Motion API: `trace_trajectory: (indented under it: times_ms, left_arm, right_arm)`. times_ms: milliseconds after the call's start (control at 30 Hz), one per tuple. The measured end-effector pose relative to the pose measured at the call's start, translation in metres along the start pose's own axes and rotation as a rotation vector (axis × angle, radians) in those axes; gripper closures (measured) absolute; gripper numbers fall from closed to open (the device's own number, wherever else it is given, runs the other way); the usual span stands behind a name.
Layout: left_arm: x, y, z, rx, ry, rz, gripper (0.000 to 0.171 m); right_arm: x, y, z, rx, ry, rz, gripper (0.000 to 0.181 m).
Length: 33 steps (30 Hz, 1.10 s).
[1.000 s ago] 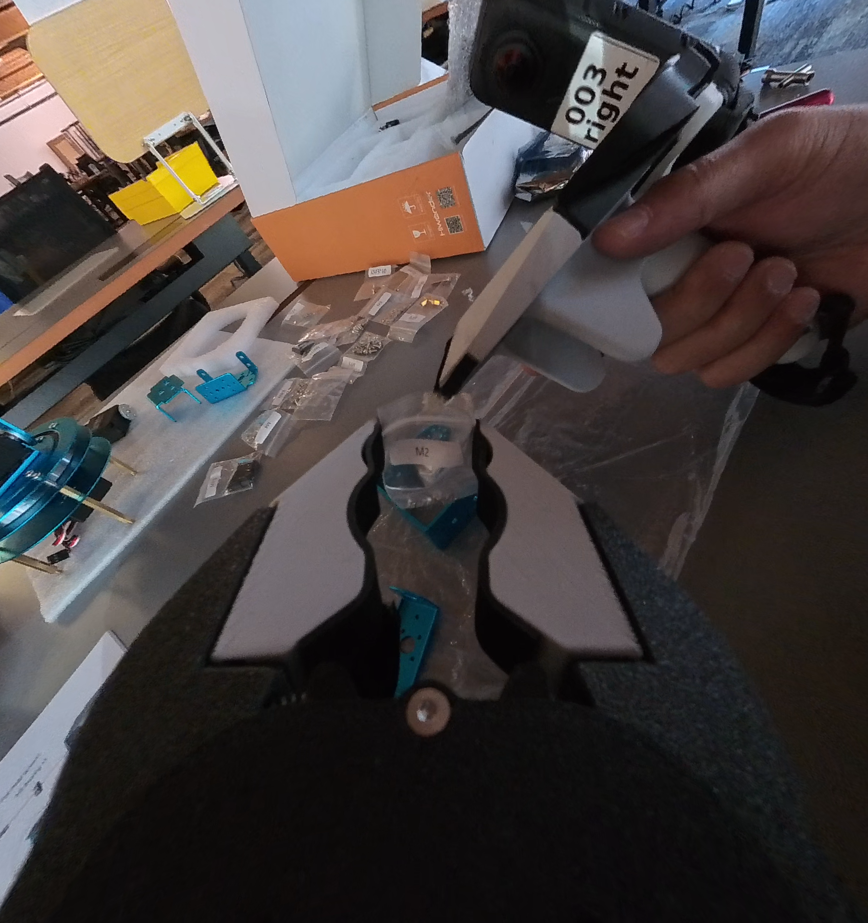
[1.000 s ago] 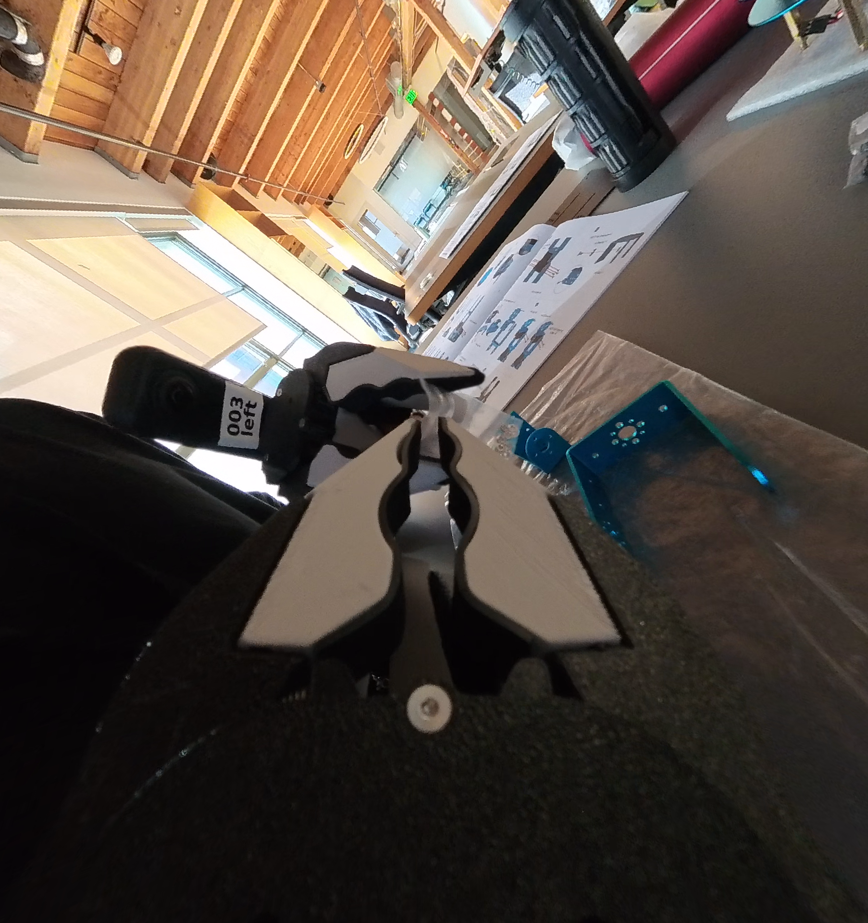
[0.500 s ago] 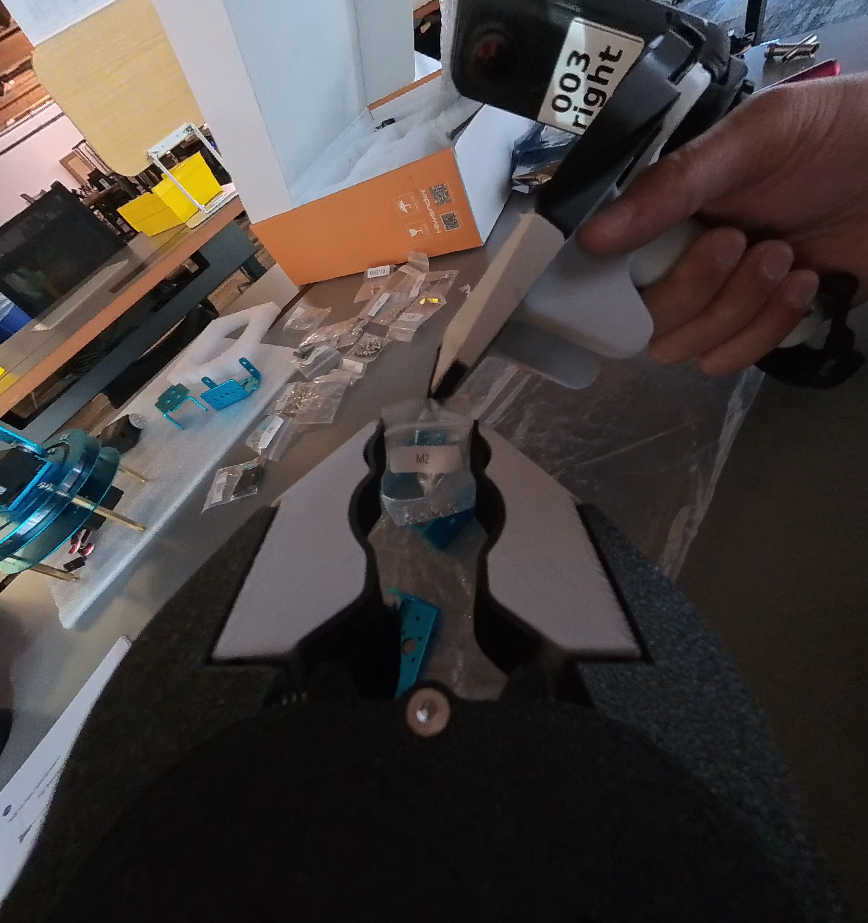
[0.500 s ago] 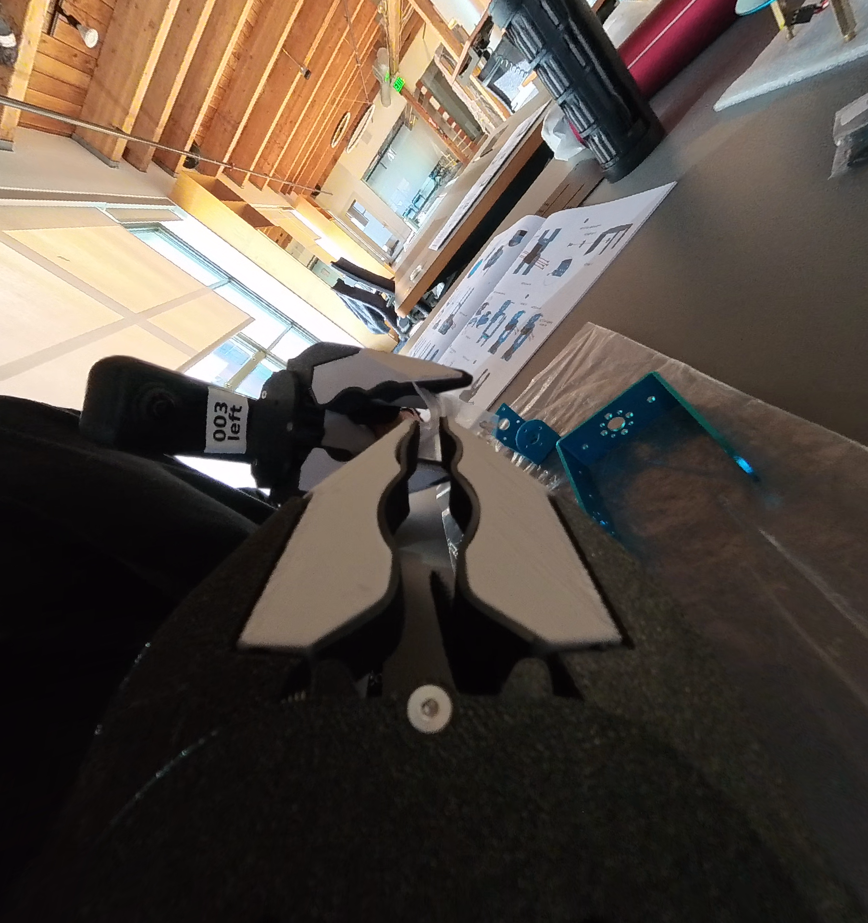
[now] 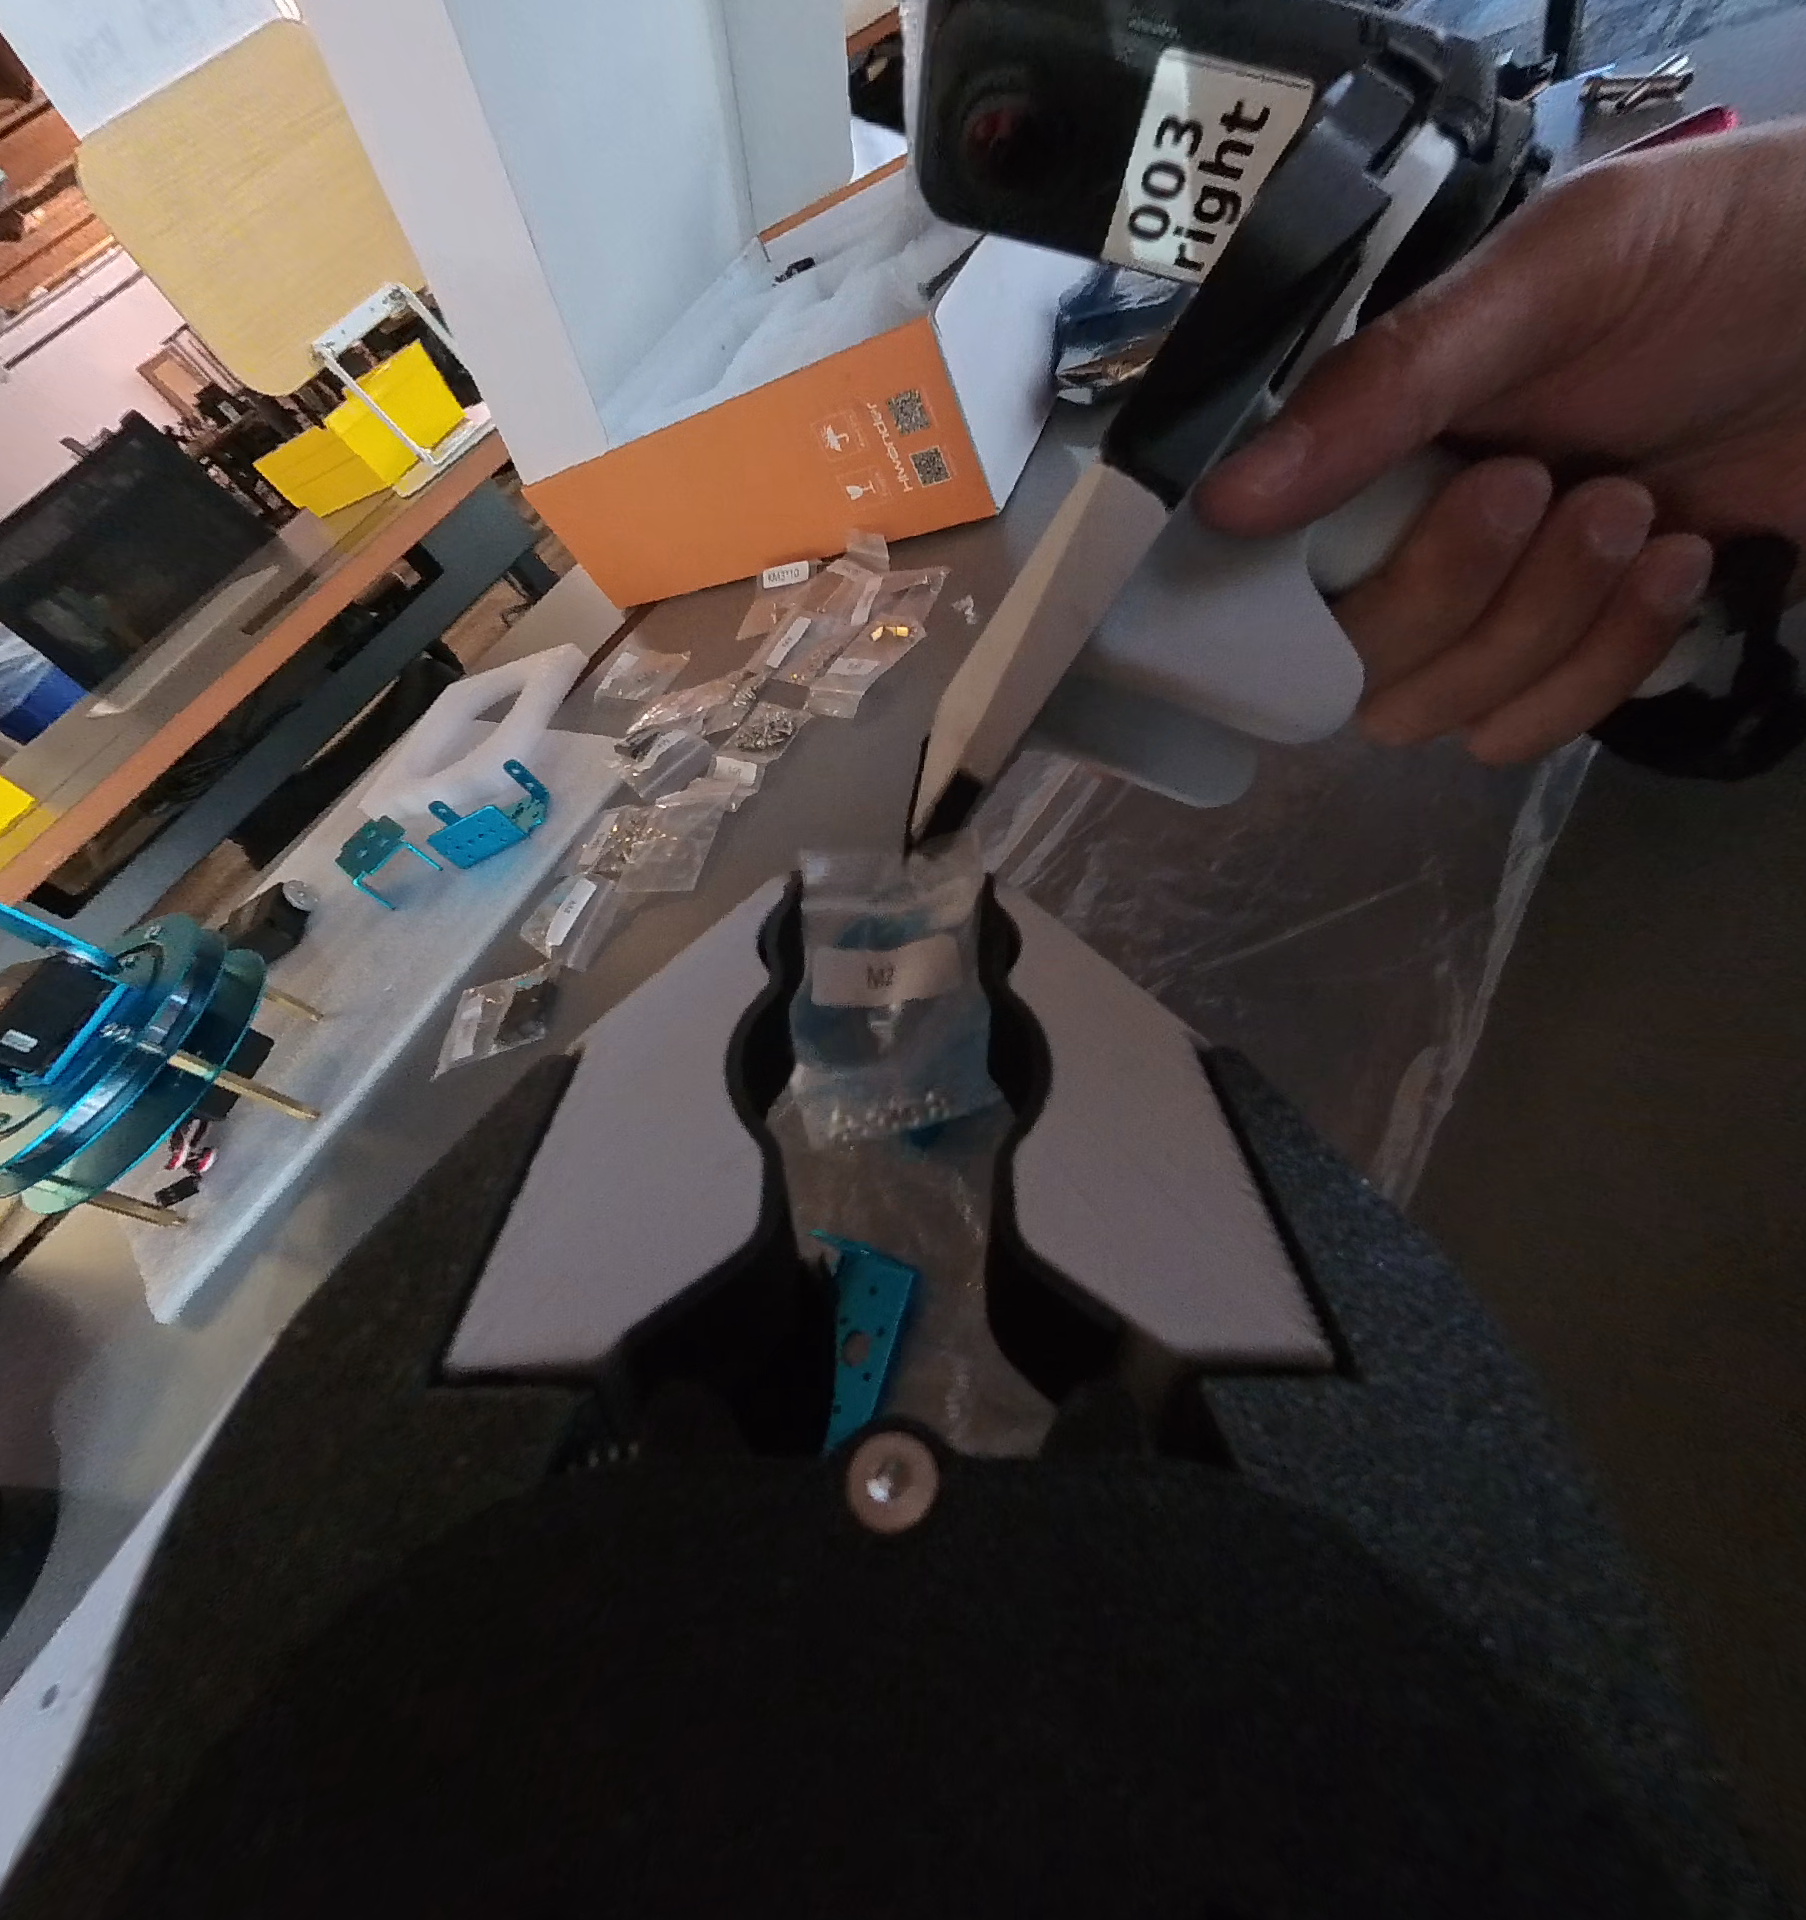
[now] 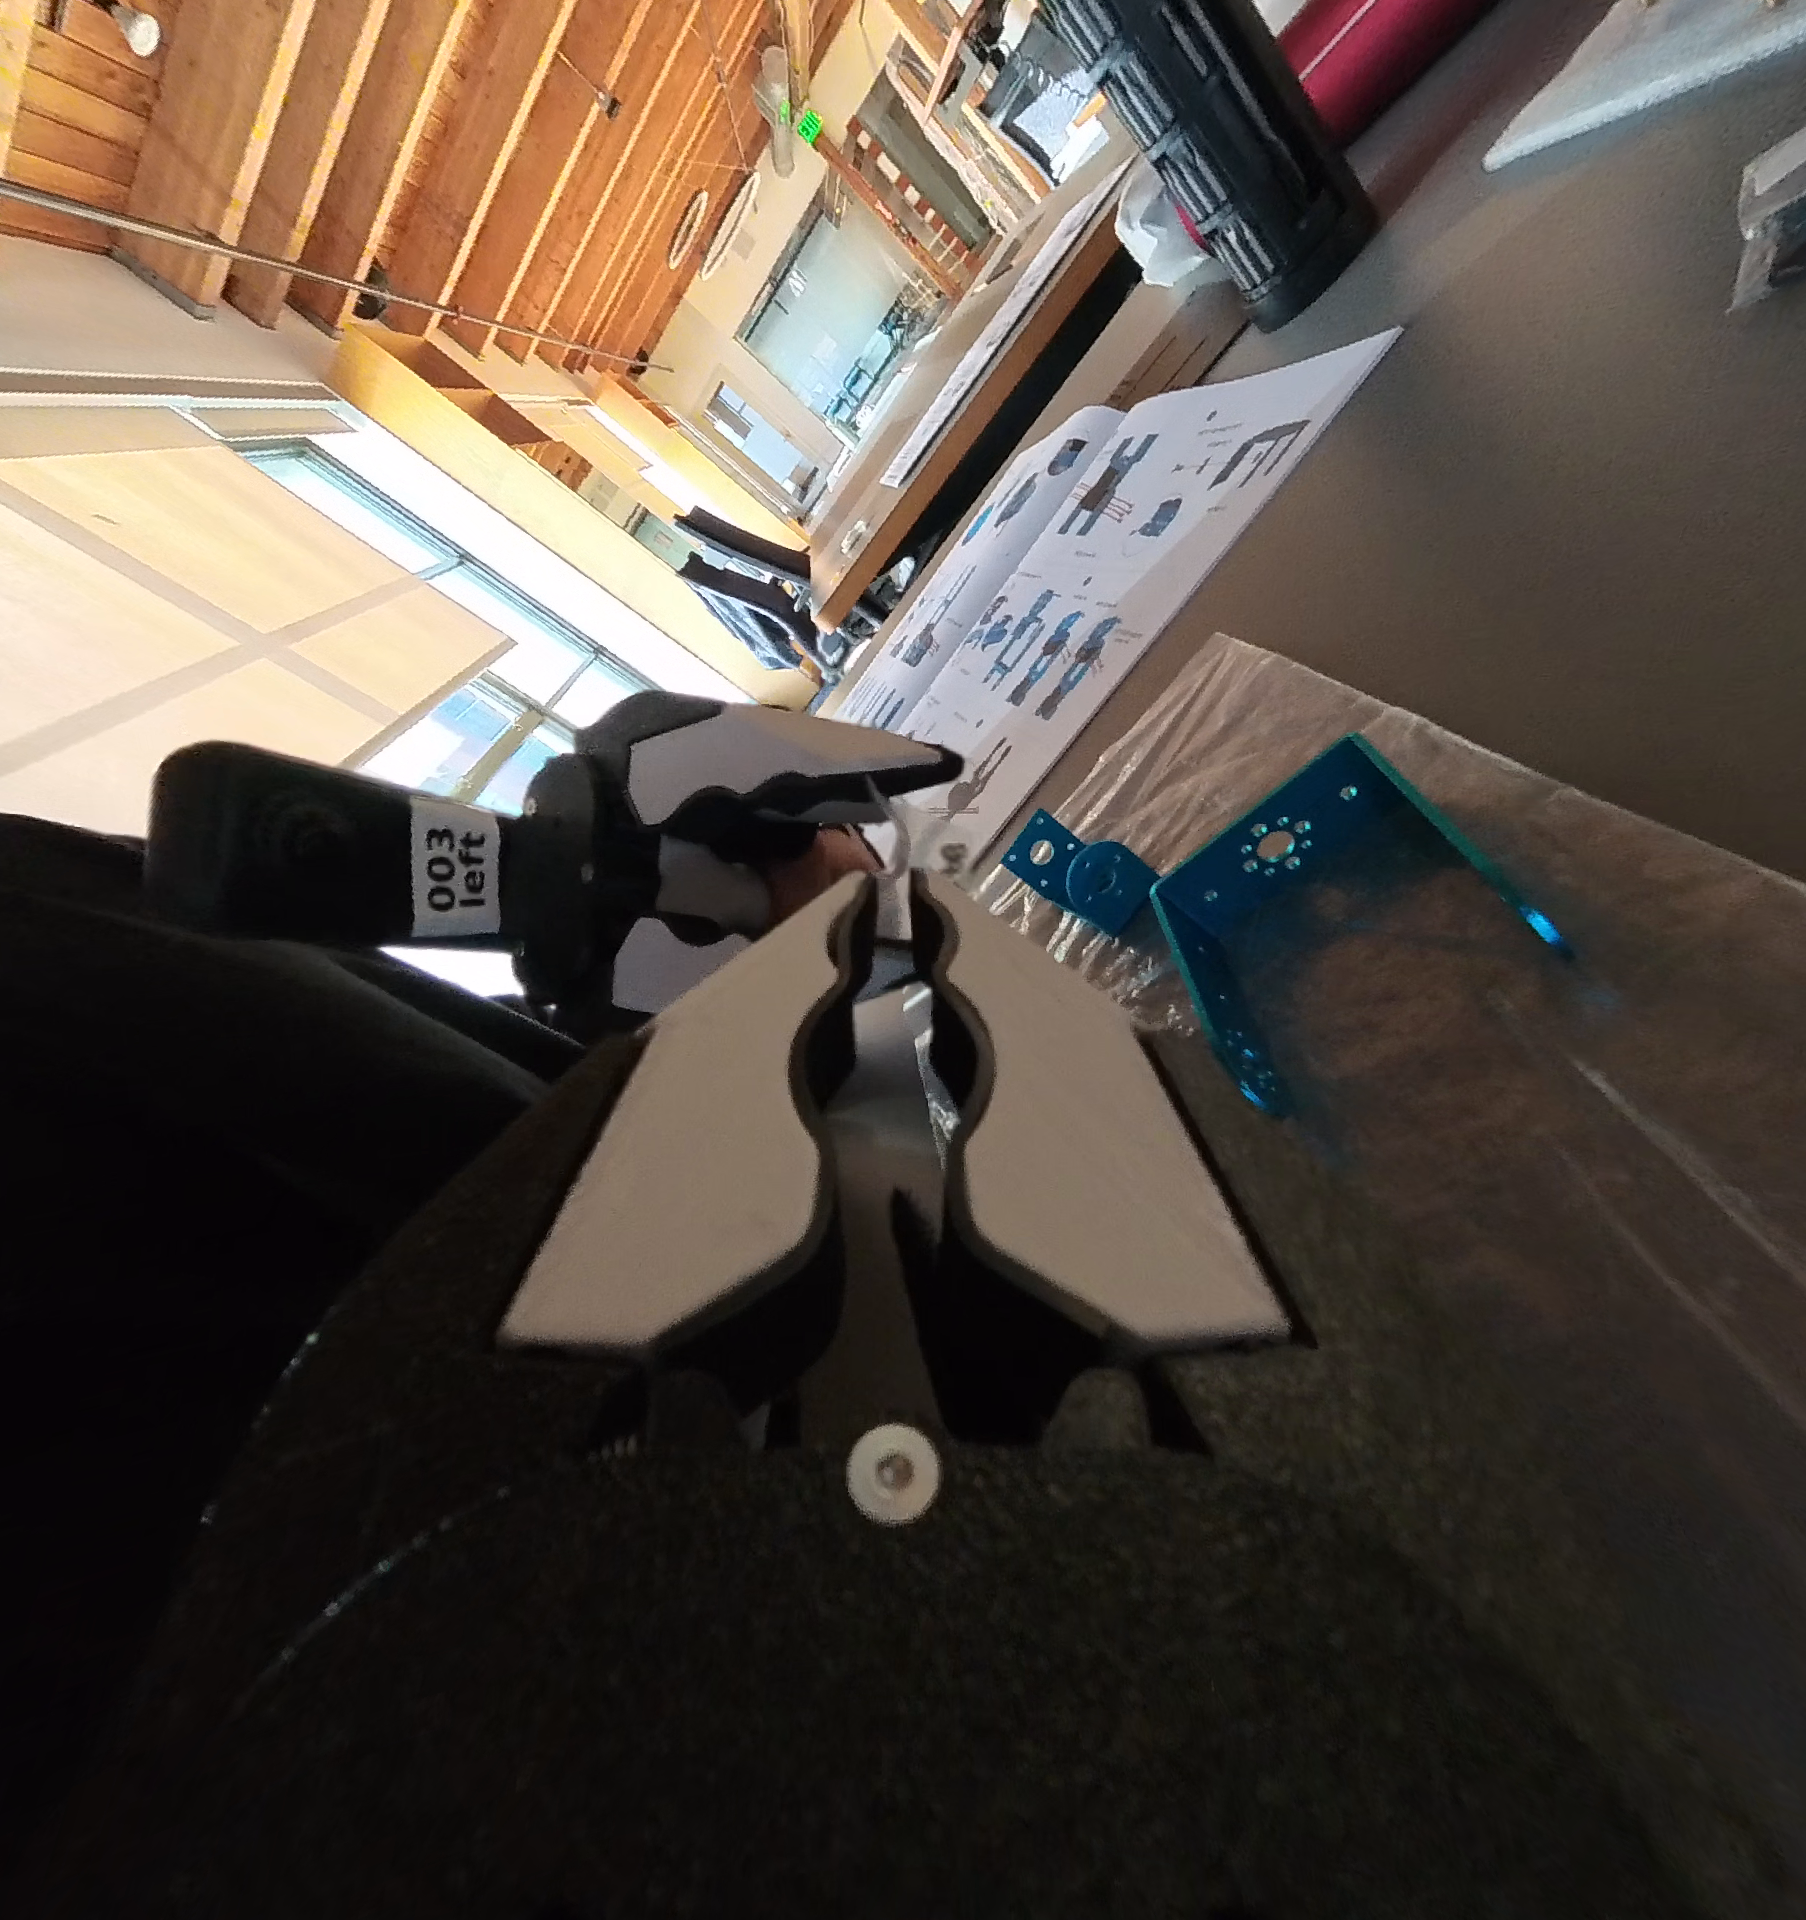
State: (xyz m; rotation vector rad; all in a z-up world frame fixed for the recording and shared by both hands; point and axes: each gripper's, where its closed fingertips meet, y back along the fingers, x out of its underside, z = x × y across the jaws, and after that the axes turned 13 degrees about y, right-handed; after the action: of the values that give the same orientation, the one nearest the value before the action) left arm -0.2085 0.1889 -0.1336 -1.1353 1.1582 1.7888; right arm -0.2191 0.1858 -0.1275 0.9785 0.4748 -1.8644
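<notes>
A small clear bag [image 5: 883, 997] with a white label and small metal parts inside sits between the fingers of my left gripper [image 5: 883, 906], which is shut on it. My right gripper [image 5: 935, 821], held by a hand [image 5: 1564, 436], comes down from the upper right and pinches the bag's top corner. In the right wrist view my right gripper [image 6: 888, 885] is shut on the bag's edge [image 6: 894, 847], and the left gripper [image 6: 847, 826] grips the bag from the left. Both hold it just above the grey table [image 5: 1657, 1091].
A large clear plastic bag [image 6: 1501, 1039] with blue metal brackets [image 6: 1346, 883] lies under the grippers. An open booklet [image 6: 1107, 561] lies beyond. An orange and white box [image 5: 774, 447], several small hardware bags [image 5: 733, 727], blue brackets [image 5: 483, 831] and a blue round assembly [image 5: 78, 1060] lie to the left. My left and right fingertips are right by each other. Between my left fingertips and the blue round assembly [image 5: 78, 1060] there is roughly 30 cm.
Both grippers keep their hold on the small bag. They have shifted only slightly, and the bag now covers more of the blue bracket behind it.
</notes>
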Motion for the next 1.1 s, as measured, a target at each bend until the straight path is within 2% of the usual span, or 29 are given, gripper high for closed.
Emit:
trace_trajectory:
  times_ms: [133, 333, 400, 533, 600, 667, 800, 900, 1033, 1100]
  left_arm:
    - [0.001, 0.000, 0.000, -0.011, -0.034, 0.001, 0.140]
    - [0.003, 0.001, -0.004, -0.026, -0.131, 0.000, 0.144]
    - [0.007, 0.000, -0.004, -0.032, -0.170, 0.009, 0.146]
    - [0.014, -0.001, -0.006, -0.023, -0.173, 0.034, 0.147]
    - [0.018, 0.001, -0.006, -0.016, -0.162, 0.051, 0.145]
    - [0.021, 0.007, -0.005, 0.006, -0.107, 0.067, 0.143]
    - [0.031, 0.038, 0.002, 0.122, 0.120, 0.122, 0.135]
    - [0.053, 0.065, -0.001, 0.251, 0.259, 0.241, 0.133]
    - [0.083, 0.077, 0.002, 0.242, 0.303, 0.343, 0.133]
    - [0.087, 0.076, -0.001, 0.252, 0.338, 0.357, 0.134]
  right_arm:
    - [0.004, -0.001, 0.002, -0.027, -0.031, 0.017, 0.181]
    - [0.007, -0.002, 0.015, -0.173, -0.141, 0.011, 0.181]
    - [0.013, -0.003, 0.006, -0.108, -0.103, 0.047, 0.181]
    - [0.001, 0.007, -0.003, -0.058, -0.076, 0.003, 0.181]
    - [0.004, 0.009, -0.009, -0.010, -0.046, 0.027, 0.181]
    - [0.010, 0.013, -0.017, 0.084, 0.071, 0.077, 0.181]
    - [0.022, 0.014, -0.020, 0.229, 0.352, 0.192, 0.171]
    - [0.041, 0.002, 0.001, 0.202, 0.546, 0.302, 0.163]
    - [0.076, -0.019, -0.005, 0.284, 0.869, 0.570, 0.155]
    - [0.083, -0.030, -0.010, 0.289, 0.940, 0.633, 0.155]
